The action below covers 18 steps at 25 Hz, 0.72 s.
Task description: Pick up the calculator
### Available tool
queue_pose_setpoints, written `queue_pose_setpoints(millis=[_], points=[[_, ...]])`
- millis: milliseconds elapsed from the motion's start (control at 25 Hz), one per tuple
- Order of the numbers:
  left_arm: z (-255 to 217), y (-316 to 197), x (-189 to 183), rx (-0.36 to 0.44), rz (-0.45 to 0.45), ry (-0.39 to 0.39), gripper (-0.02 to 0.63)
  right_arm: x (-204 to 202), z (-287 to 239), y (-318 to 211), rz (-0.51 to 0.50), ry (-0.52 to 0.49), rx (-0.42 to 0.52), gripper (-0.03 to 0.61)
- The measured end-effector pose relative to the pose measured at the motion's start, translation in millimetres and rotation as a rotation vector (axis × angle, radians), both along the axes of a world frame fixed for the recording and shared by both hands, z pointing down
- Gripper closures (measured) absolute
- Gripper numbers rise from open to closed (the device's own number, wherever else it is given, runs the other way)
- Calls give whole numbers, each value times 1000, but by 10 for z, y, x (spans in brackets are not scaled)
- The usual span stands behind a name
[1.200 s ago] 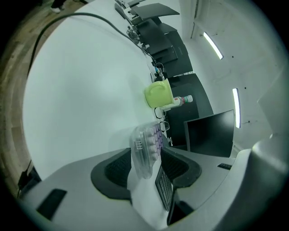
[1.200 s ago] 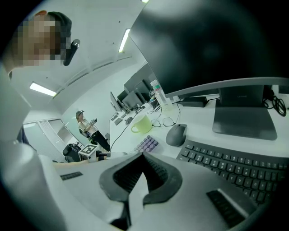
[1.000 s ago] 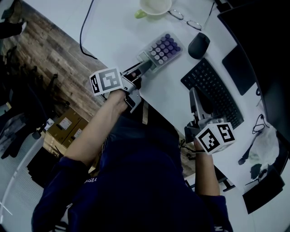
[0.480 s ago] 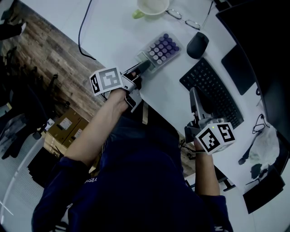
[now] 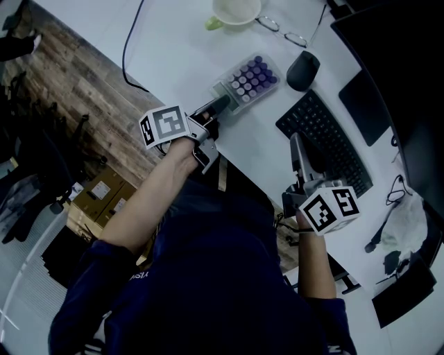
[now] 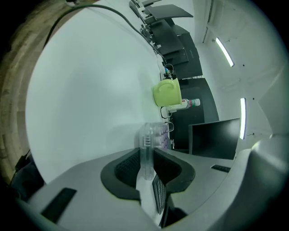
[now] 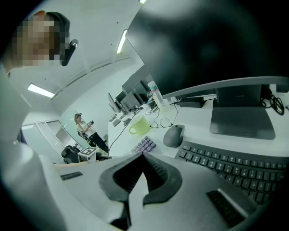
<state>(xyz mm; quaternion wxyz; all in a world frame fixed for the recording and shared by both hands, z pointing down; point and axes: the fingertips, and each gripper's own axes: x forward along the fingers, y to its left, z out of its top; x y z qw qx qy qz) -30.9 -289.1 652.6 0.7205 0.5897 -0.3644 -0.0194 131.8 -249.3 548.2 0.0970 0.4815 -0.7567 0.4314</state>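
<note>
Closest to me on the head view is the person's dark top, with both forearms reaching out from it toward the white desk (image 5: 177, 52). At the end of the left forearm sits the marker cube (image 5: 164, 125), and just past it the left gripper (image 5: 216, 105) reaches over the desk's front edge. Its jaws have just been closing, and in the left gripper view the pads now pinch the near edge of the calculator (image 5: 248, 78), the clear case standing upright between them. The calculator (clear body, purple keys) lies slantwise on the desk near that front edge, its far end pointing toward the mouse (image 5: 304, 69). I cannot tell whether it has left the surface at all. On the other side, the right gripper (image 5: 297, 144) hangs over the near end of the black keyboard (image 5: 326, 142), well apart from the calculator. Its own view shows the two jaws pressed together at the tips with nothing between them. Beyond the keyboard sits the dark mouse, just beside the calculator's far corner. Farther back on the desk lie a pair of glasses (image 5: 284, 31) and a pale green mug (image 5: 236, 10). A black cable (image 5: 128, 52) runs across the desk on the left. A dark monitor (image 5: 395, 48) fills the far right corner.
</note>
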Motion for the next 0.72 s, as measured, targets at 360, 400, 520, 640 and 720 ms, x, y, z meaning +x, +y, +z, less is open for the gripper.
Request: queue_pose_setpoints(millis=[360,400,520,640,720], points=[[-256,-57,-27,54,2,36,509,-76,-185,-79,6,0,47,574],[-297,-70,-29,65,6,38,509,-78,-212,-86,8,2,53,574],[-437,-133,-58,94,8,50,509,-107,-323,-131,11,6,80,574],[-614,-210,-131,125,3,60,509,-175,-481,-186,11,11,108,574],[-724,-230,-134,149,3,66,509,-180,-569,-188,13,14,128,574]])
